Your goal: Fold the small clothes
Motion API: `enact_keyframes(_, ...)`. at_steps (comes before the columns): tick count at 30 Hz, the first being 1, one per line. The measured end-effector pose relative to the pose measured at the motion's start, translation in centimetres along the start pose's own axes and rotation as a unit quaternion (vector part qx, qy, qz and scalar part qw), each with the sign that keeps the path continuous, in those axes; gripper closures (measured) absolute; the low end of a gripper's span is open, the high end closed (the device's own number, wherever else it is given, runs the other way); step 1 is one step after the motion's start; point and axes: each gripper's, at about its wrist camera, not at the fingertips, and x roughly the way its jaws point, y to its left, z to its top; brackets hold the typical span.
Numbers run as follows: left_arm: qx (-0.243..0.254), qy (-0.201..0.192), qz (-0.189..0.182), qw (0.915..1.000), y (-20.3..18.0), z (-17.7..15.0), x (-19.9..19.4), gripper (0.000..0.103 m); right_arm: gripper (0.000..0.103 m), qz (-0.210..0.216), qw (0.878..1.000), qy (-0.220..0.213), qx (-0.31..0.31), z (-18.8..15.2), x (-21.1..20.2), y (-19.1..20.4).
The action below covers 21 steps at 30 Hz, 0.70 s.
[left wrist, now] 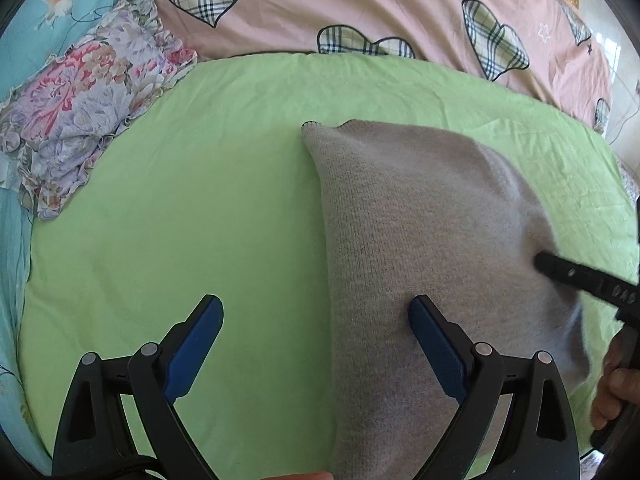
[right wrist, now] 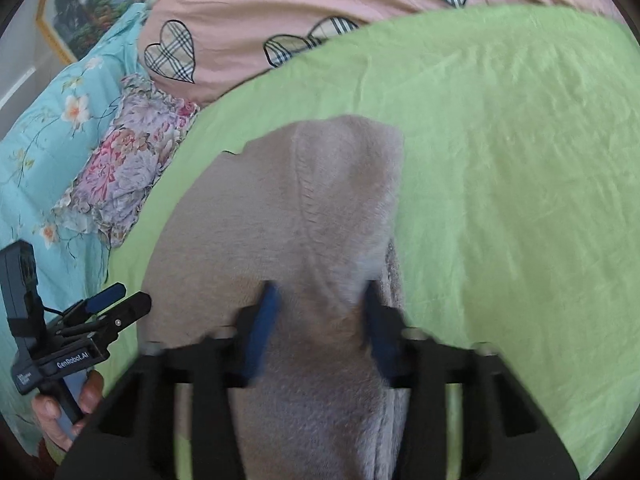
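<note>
While the grey knitted garment (left wrist: pixel 420 240) lies spread on the light green sheet (left wrist: pixel 200 200) of the bed, its far corner is seen pointing toward the pink quilt printed with plaid hearts (left wrist: pixel 360 4). The left gripper (left wrist: pixel 316 312) is held with its jaws wide apart and nothing is gripped between them; its right blue-padded finger (left wrist: pixel 436 344) is seen over the garment's near left part, its left finger over bare sheet. In the right wrist view a raised fold of the same garment (right wrist: pixel 320 264) is seen between the blue pads of the right gripper (right wrist: pixel 320 300); the jaws are narrowed around it, though motion blur leaves it uncertain whether the knit is truly pinched. Much of the garment's near portion is hidden behind that gripper's black frame. A crumpled floral cloth with frilled edges (left wrist: pixel 80 112) is seen at the sheet's far left edge, lying on a turquoise flowered bedspread (left wrist: pixel 48 0). A framed picture (right wrist: pixel 92 4) is visible beyond the bed.
</note>
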Motion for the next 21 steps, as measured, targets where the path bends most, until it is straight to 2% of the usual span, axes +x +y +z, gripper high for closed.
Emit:
enact_keyframes(2,0.001,0.005,0.003,1.0,0.2,0.1,0.6,0.008,0.086,-0.007,1.0,-0.013,-0.022,0.5,-0.5,1.2)
enact_keyframes(4,0.002,0.008,-0.001,1.0,0.0,-0.1,1.0,0.008,0.088,-0.034,0.998,-0.016,-0.042,0.5,-0.7,1.9)
enact_keyframes(7,0.005,0.009,-0.01,0.9999,-0.7,-0.5,1.3,0.007,0.088,-0.068,0.997,0.005,-0.042,-0.4,0.9,0.2)
enact_keyframes(11,0.003,0.002,-0.006,1.0,-0.6,-0.6,0.1,0.007,0.085,-0.036,0.999,-0.01,-0.012,-0.2,-0.5,-0.7)
enact_keyframes(12,0.002,0.001,-0.006,1.0,-0.6,-0.7,-0.2,0.007,0.081,-0.038,0.999,-0.015,-0.013,-0.3,-1.2,-0.4)
enact_keyframes(15,0.01,-0.005,-0.004,0.9999,-1.0,-1.5,-1.5,0.008,0.08,-0.047,0.998,-0.029,-0.027,-1.1,-3.2,0.4)
enact_keyframes(17,0.017,-0.007,-0.003,0.9998,-1.3,-2.2,-2.3,0.008,0.075,-0.042,0.998,-0.035,-0.03,-2.0,-4.7,1.0)
enact_keyframes(19,0.021,-0.008,-0.003,0.9997,-1.5,-3.1,-3.1,0.008,0.063,-0.045,0.998,-0.038,-0.035,-2.9,-5.6,1.4)
enact_keyframes(21,0.022,-0.008,-0.003,0.9997,-1.7,-4.0,-3.9,0.008,0.062,-0.042,0.997,-0.039,-0.041,-4.0,-6.4,2.2)
